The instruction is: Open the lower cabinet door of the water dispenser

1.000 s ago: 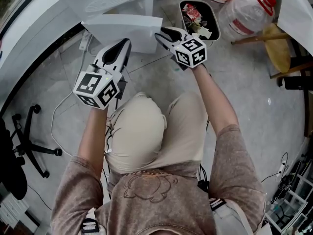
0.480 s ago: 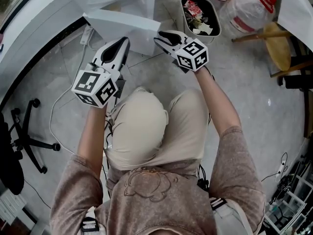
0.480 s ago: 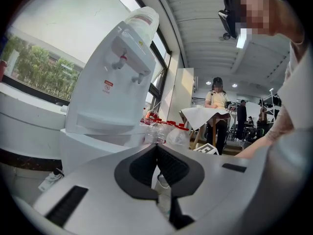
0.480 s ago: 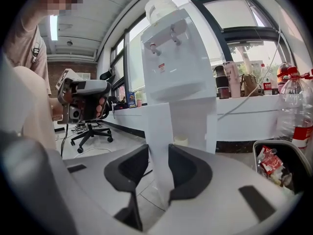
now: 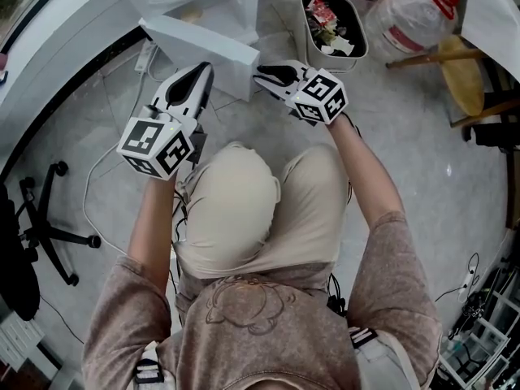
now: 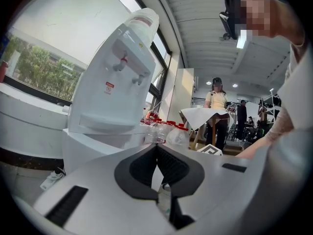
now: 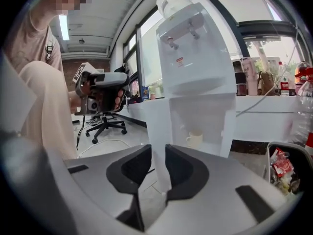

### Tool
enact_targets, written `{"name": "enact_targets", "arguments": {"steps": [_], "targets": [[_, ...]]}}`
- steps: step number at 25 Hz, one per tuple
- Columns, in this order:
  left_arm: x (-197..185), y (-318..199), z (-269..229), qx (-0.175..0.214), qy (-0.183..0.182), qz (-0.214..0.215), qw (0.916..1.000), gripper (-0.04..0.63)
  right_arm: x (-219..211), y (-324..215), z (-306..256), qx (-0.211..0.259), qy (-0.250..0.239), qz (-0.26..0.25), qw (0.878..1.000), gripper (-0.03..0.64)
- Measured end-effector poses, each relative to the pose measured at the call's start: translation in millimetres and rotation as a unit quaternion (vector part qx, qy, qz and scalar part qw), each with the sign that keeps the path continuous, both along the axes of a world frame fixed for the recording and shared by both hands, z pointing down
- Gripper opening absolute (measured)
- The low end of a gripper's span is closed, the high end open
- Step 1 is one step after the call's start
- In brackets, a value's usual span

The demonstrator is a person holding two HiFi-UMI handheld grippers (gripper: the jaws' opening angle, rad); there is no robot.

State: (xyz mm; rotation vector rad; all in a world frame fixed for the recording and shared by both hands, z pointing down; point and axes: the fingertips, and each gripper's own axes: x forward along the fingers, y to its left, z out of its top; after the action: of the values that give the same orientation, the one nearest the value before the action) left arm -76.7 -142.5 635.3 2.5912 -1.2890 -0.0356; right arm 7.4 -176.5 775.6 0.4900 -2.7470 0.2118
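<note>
Jaws of the right gripper point(image 7: 157, 153) have just been closing and now pinch the free edge of the lower cabinet door point(image 7: 158, 124). The door stands swung partway out from the white water dispenser point(image 7: 195, 58), with a cup point(image 7: 194, 140) showing on the shelf behind it. The left gripper point(image 6: 156, 150), its jaws pressed together on nothing, hovers just beside the door, on the side away from the cabinet. To finish the swing well, we judge that the grip should be light but firm on the thin panel. The hand should trace the door's arc about its hinge side rather than tug straight back, which could twist the panel or let it slip from the pads. We would also draw the left gripper aside, since it seems to sit in the door's path. In the head view the dispenser's top is cut off at the frame edge and the hinge cannot be made out, so we cannot tell how much travel remains. Whether the door has a handle is unclear, and the person's knees hide the floor below. A litter bin point(image 5: 333, 27) and large water bottles point(image 5: 406, 19) stand well apart to the right.
</note>
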Motion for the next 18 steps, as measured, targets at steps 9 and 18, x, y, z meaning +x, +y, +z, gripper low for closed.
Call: {"name": "enact_targets", "arguments": {"steps": [9, 18], "targets": [[-3.8, 2.2, 0.0, 0.000, -0.003, -0.008, 1.0000, 0.017, 2.9, -4.6, 11.8, -0.003, 0.004, 0.009, 1.000, 0.086], [-15.5, 6.7, 2.2, -0.002, -0.009, -0.024, 0.9997, 0.017, 0.0, -8.8, 14.8, -0.007, 0.006, -0.001, 1.000, 0.072]]}}
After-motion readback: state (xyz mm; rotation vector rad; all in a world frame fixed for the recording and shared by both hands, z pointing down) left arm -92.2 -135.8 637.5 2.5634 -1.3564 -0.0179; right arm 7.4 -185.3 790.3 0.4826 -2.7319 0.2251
